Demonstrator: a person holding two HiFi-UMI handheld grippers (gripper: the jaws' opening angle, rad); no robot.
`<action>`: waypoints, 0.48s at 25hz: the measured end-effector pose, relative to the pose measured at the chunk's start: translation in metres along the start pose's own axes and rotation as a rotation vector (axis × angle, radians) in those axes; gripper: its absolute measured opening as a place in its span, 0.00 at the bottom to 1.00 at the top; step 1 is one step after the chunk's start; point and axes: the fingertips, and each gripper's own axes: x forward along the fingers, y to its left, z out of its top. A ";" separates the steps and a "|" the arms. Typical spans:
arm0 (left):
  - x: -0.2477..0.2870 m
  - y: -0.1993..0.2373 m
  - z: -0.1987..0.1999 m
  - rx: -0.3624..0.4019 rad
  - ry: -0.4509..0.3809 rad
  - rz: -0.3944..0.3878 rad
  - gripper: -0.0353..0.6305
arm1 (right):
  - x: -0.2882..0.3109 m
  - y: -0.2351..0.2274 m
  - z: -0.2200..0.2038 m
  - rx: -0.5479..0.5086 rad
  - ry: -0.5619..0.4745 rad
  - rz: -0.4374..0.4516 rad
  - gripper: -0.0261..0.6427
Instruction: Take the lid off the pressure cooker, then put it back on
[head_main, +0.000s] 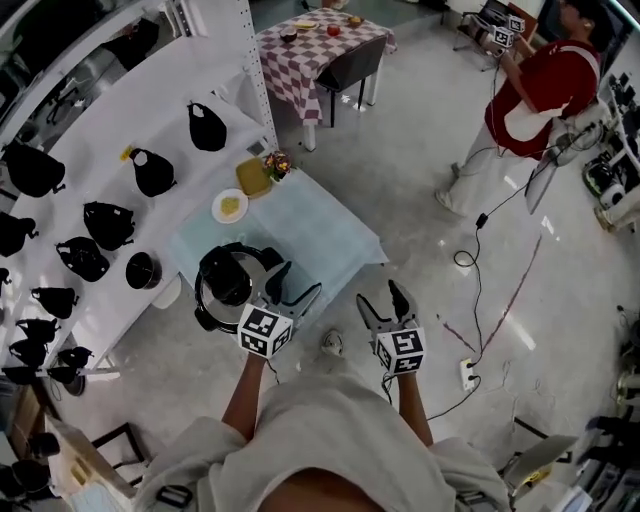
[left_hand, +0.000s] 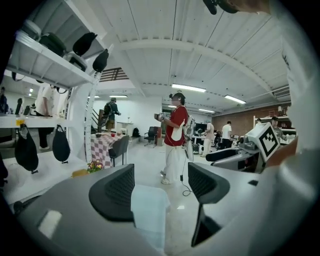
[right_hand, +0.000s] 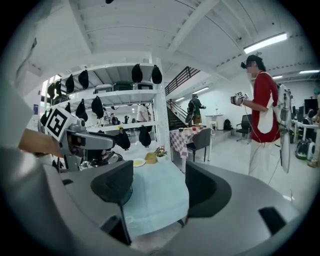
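Hovering spread and empty, the left claw (head_main: 291, 285) has the pressure cooker (head_main: 226, 283) just to its left on the desk (head_main: 330, 235); the right claw (head_main: 381, 296), equally spread, hangs farther right.

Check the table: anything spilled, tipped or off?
Nothing stands out. The pressure cooker sits upright on the table, the plate looks unspilled, and the left tool and right tool are open, empty.

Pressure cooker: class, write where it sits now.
Head view, left of centre: the pressure cooker sits at the near left corner of the blue-clothed table, just ahead of the left gripper.
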 end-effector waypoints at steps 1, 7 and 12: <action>0.001 0.008 0.004 -0.005 -0.005 0.024 0.54 | 0.012 0.000 0.006 -0.008 -0.001 0.030 0.50; -0.037 0.072 0.015 -0.044 -0.051 0.245 0.54 | 0.091 0.045 0.028 -0.088 0.003 0.288 0.50; -0.093 0.112 0.005 -0.094 -0.069 0.455 0.54 | 0.133 0.112 0.036 -0.157 0.018 0.531 0.50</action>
